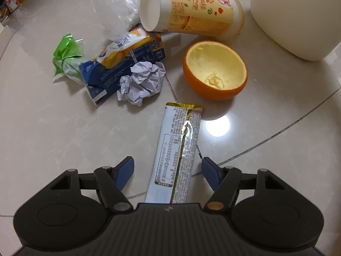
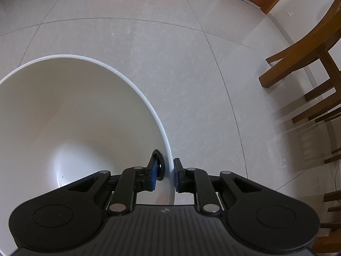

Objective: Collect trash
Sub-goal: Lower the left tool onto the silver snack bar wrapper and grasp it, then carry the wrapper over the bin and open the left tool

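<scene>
Left wrist view
Left gripper [image 1: 168, 173]: fingers spread wide, low over the tiled floor [image 1: 53, 132], clamping nothing.
Wrapper [image 1: 178, 153]: long white and gold packet, flat on the floor, lying lengthwise between the spread fingers, touching neither.
Orange peel [image 1: 215, 70]: hollow half, open side up, beyond the wrapper.
Paper ball [image 1: 141, 82]: crumpled, left of the peel, against a blue carton [image 1: 119, 68].
Green foil [image 1: 65, 54]: crumpled, left of the carton.
Cup [image 1: 191, 10]: yellow-labelled, on its side at the far end.
Clear plastic [image 1: 122, 8]: crumpled, left of the cup.
Bin [image 1: 298, 15]: white, upper right.

Right wrist view
Right gripper [image 2: 164, 176]: fingers pinching the bin's [image 2: 74, 111] rim, one inside, one outside.
Bin interior: bare where visible.
Chair [image 2: 309, 59]: wooden, right edge.
</scene>
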Demonstrator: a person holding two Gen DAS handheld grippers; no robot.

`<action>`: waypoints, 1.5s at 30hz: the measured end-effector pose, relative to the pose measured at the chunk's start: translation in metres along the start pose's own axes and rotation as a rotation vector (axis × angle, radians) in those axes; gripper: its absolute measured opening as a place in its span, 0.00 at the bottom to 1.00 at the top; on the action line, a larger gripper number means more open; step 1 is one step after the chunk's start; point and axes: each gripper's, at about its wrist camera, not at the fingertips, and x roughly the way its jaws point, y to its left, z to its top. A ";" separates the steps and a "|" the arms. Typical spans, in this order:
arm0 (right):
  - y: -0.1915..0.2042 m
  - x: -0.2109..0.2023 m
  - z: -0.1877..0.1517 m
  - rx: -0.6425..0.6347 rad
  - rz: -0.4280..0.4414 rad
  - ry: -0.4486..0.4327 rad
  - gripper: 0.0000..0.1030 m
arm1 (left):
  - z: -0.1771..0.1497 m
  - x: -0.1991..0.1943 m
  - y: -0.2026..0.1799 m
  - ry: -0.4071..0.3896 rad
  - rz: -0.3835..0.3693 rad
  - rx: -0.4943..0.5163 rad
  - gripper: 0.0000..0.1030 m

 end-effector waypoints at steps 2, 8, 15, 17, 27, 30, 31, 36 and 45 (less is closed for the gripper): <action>0.000 0.001 0.000 -0.003 -0.002 -0.001 0.18 | 0.002 0.004 0.001 -0.009 -0.008 0.001 0.65; -0.001 0.002 0.002 -0.006 -0.003 -0.002 0.19 | 0.006 0.004 0.004 -0.014 -0.061 -0.017 0.39; 0.000 0.003 0.002 -0.008 -0.006 -0.004 0.19 | 0.007 -0.001 -0.001 -0.001 -0.093 -0.020 0.34; 0.000 0.002 0.001 -0.006 -0.006 -0.004 0.19 | 0.011 -0.006 -0.003 0.010 -0.097 -0.009 0.34; 0.003 0.001 0.006 0.000 -0.011 0.006 0.19 | 0.041 -0.076 -0.006 0.030 -0.142 0.111 0.34; 0.004 0.000 0.007 0.010 -0.012 0.012 0.19 | 0.055 -0.112 -0.004 -0.005 -0.183 0.131 0.34; 0.005 -0.001 0.007 0.008 -0.014 0.012 0.19 | 0.062 -0.122 -0.006 -0.015 -0.187 0.141 0.34; 0.007 -0.002 0.008 0.013 -0.014 0.017 0.19 | 0.110 -0.177 -0.012 -0.088 -0.202 0.216 0.34; 0.008 -0.004 0.006 0.029 -0.007 0.019 0.19 | 0.210 -0.259 -0.060 -0.258 -0.260 0.332 0.35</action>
